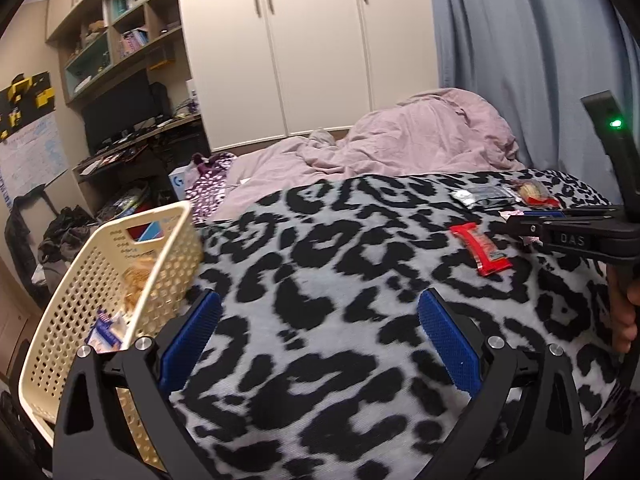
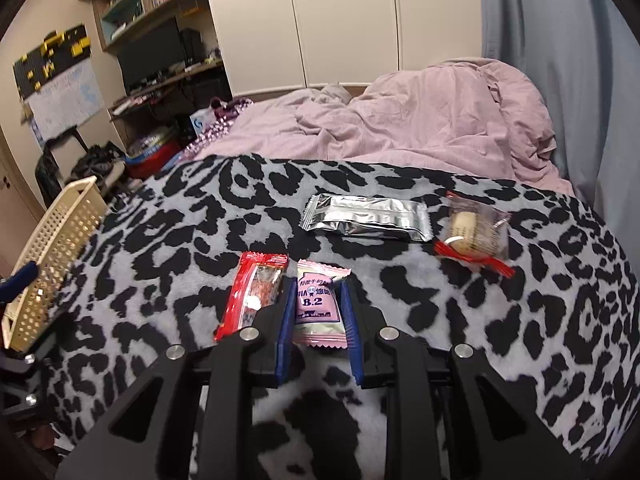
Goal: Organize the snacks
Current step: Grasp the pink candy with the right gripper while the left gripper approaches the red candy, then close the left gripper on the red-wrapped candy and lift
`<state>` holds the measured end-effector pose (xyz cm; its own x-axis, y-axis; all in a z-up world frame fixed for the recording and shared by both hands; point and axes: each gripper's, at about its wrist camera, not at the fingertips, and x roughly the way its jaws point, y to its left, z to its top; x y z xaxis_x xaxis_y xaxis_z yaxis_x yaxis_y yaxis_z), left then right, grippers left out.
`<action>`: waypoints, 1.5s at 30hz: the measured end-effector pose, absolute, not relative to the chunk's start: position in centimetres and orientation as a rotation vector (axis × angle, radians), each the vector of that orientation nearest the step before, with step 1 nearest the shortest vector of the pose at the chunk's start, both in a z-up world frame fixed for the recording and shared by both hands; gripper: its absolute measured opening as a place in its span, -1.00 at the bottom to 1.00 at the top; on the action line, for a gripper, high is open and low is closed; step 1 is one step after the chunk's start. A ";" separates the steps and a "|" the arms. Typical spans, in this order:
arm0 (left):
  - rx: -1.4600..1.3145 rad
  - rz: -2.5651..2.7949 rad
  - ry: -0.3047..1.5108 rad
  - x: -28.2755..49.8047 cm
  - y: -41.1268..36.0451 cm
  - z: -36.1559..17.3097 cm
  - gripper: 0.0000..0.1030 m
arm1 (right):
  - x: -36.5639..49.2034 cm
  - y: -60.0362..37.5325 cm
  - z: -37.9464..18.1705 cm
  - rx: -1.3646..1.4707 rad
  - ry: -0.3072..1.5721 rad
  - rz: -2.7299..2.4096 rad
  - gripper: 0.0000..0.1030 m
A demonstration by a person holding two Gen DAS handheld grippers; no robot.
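My left gripper (image 1: 320, 300) hangs open over the leopard-print blanket (image 1: 320, 240), with nothing between its blue pads. A cream perforated basket (image 1: 72, 320) sits just to its left, holding several snack packets. My right gripper (image 2: 316, 292) is shut on a pink snack packet (image 2: 318, 308) marked 8.2, low over the blanket. A red snack bar (image 2: 254, 292) lies beside its left finger. Farther off lie a silver foil packet (image 2: 366, 218) and a clear cookie packet (image 2: 474, 232) with red trim. In the left wrist view the right gripper (image 1: 510, 224) is at the right, near the red snack bar (image 1: 482, 250).
The basket (image 2: 60, 248) stands at the bed's left edge. A crumpled pink duvet (image 2: 420, 128) lies beyond the blanket. White wardrobes (image 1: 312, 40), a cluttered desk (image 1: 132, 136) with shelves and a blue curtain (image 1: 520, 32) ring the bed. A hand (image 1: 628, 312) holds the right gripper's handle.
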<state>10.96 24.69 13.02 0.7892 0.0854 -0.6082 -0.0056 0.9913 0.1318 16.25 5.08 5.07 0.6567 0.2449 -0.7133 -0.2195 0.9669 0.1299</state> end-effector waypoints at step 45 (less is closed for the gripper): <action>0.074 -0.165 0.943 21.7 14.8 9.5 -0.31 | 11.8 -3.4 4.8 0.292 0.694 0.320 -0.56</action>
